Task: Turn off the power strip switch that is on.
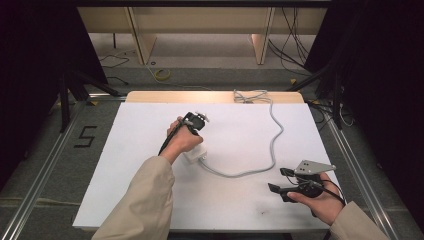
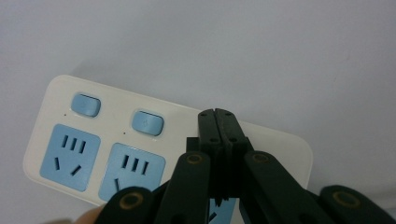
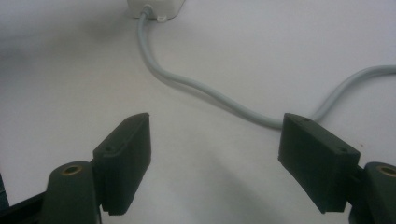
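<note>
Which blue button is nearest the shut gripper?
The right-hand blue button on the power strip, just beside the shut left gripper. The other button sits farther away, toward the strip's left end.

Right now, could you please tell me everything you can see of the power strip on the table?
The power strip is a white, glossy plastic block with rounded corners, lying flat and face up on the white table. It carries light blue rocker switches above light blue sockets. A grey cable leaves one end and curves across the table. The shut left gripper hangs over it; contact cannot be told.
</note>
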The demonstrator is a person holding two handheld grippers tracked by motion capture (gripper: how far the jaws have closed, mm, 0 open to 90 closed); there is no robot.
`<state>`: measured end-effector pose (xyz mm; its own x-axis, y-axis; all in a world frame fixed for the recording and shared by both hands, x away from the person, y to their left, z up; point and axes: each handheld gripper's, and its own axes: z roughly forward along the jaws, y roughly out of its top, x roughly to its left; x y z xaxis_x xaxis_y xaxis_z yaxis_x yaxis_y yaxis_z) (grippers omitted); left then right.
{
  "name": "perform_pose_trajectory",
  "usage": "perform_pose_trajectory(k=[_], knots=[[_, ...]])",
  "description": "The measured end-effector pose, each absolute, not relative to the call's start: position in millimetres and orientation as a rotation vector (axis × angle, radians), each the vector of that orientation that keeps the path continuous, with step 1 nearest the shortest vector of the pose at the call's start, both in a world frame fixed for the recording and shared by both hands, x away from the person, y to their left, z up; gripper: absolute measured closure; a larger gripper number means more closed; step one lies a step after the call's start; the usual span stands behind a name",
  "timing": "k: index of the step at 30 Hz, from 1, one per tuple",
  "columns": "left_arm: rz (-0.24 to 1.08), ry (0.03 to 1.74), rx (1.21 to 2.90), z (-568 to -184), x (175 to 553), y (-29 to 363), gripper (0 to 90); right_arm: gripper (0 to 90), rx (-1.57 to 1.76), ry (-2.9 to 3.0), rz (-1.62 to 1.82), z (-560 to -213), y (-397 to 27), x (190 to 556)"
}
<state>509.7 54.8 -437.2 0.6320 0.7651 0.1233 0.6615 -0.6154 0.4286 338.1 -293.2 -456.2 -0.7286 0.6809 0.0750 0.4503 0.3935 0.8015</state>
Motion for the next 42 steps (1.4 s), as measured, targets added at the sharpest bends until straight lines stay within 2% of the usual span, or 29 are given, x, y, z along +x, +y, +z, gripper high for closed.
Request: perform_pose_trajectory(k=[42], knots=[[0.397, 1.176, 2.550, -436.3, 514.8, 50.0, 90.0, 26.2, 0.992, 2.395, 1.249, -456.4, -292.2, 338.3]])
